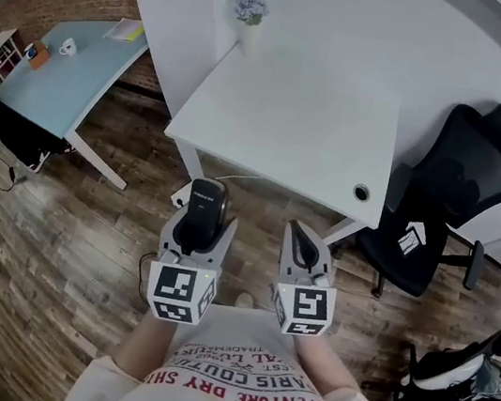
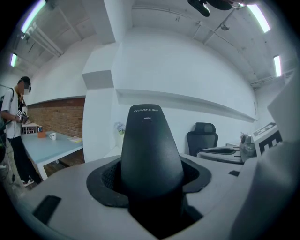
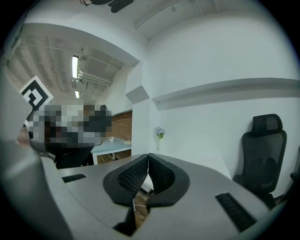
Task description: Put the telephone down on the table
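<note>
At 6 o'clock of the white counter (image 1: 284,115), head view: the left tongs (image 1: 199,226) pinch the black telephone (image 1: 203,208), held over the wood floor (image 1: 65,230), short of the counter's near edge. The right tongs (image 1: 299,243) sit at its 3 o'clock, carrying nothing. The counter is bare but for a flower vase (image 1: 248,8) at the far corner, 12 o'clock.

Left gripper view: the telephone (image 2: 151,150) fills the gap, pads clamped on its sides.

Right gripper view: the right tongs (image 3: 147,174) are pressed together on nothing.

Judgement: carry step, phone not yet over the counter. Next it needs bringing past the near edge, lowering until it rests, then spreading the left tongs.
</note>
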Demonstrator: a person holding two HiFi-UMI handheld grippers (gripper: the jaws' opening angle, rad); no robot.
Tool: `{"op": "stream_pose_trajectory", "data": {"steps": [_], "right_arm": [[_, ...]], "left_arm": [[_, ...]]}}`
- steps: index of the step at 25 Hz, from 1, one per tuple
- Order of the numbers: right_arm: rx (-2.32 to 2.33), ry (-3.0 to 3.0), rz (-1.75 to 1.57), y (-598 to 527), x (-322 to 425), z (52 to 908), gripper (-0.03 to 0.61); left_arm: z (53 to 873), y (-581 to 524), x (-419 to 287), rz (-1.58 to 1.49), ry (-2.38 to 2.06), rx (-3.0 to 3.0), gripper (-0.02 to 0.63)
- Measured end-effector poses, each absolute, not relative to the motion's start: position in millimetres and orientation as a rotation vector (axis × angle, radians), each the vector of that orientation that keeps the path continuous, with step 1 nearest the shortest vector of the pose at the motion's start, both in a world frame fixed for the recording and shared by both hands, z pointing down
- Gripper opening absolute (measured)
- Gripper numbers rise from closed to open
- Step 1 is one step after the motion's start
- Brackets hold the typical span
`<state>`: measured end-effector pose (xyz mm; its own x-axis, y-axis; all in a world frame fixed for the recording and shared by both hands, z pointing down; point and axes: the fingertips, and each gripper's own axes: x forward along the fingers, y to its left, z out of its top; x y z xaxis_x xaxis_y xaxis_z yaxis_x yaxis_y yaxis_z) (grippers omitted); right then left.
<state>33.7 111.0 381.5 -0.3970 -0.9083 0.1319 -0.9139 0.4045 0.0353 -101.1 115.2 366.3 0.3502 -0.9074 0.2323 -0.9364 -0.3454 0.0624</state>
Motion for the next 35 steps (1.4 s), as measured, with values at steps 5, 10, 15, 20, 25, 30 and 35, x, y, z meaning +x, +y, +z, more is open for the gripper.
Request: {"op": "stream_pose_trajectory", "data": {"steps": [5, 10, 15, 20, 25, 30, 35], "right_arm": [[1.634, -2.511, 0.141, 82.2, 57.2, 399.9, 0.025], [1.647, -2.491, 0.195, 55.7, 69.7, 412.6, 0.025], [1.7, -2.443, 0.226, 24.8, 84.6, 422.7, 0.025], [1.791, -2.34, 0.25, -19.7, 106.7, 431.3, 0.025], [1.863, -2.251, 0.246, -80.2, 124.4, 432.9, 0.025], [1.91, -2.199, 0.208, -150.3, 126.1, 427.5, 0.025], [1.942, -2.182, 0.192, -212.2, 120.3, 419.1, 0.025]], "left_arm": [[379.2, 84.6, -76.4, 0.279, -1.651, 2.404, 0.301], [388.8, 55.3, -61.1, 0.321, -1.614, 2.41, 0.301], [398.2, 9.4, -42.7, 0.342, -1.53, 2.442, 0.301], [404.2, -53.3, -19.6, 0.341, -1.411, 2.491, 0.301], [408.5, -126.9, 5.3, 0.341, -1.291, 2.554, 0.301], [407.3, -201.0, 17.3, 0.327, -1.199, 2.6, 0.301], [404.8, -264.2, 15.8, 0.316, -1.151, 2.617, 0.301]]}}
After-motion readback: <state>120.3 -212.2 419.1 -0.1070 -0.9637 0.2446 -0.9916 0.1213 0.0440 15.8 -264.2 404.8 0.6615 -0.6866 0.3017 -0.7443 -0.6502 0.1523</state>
